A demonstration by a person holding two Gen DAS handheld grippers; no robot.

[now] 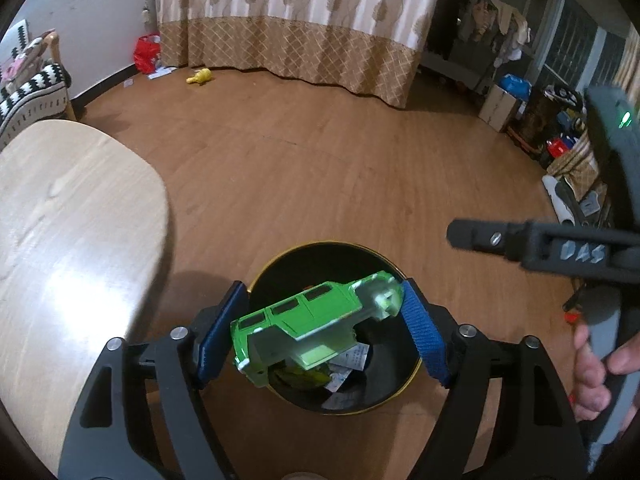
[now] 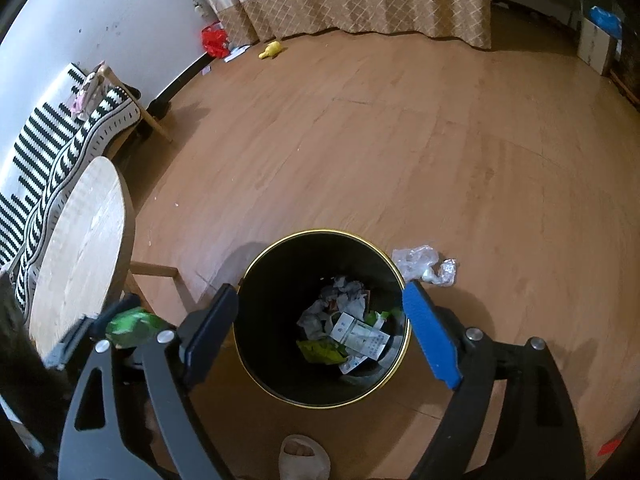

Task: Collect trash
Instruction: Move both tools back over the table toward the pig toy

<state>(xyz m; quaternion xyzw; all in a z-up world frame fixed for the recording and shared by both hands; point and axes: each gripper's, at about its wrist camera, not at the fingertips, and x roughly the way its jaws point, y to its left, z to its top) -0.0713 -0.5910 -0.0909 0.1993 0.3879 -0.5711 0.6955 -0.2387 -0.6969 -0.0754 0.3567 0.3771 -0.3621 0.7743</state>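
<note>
My left gripper [image 1: 320,328] is shut on a green toy car [image 1: 308,320], held end to end between its blue pads [image 1: 424,336], right above the black bin with a gold rim [image 1: 348,408]. The bin [image 2: 280,392] holds crumpled paper, a white box and green wrappers [image 2: 344,332]. My right gripper [image 2: 320,332] is open and empty above the bin's mouth. It also shows in the left wrist view [image 1: 472,236] at the right. The car [image 2: 132,324] and left gripper show blurred at the left of the right wrist view.
Crumpled clear plastic [image 2: 424,266] lies on the wooden floor right of the bin. A round wooden table [image 1: 68,240] stands left. A yellow toy [image 1: 200,76] and red bag [image 1: 146,54] lie by the curtain. Boxes and clutter [image 1: 560,132] line the right wall. A slippered foot [image 2: 304,456] is near.
</note>
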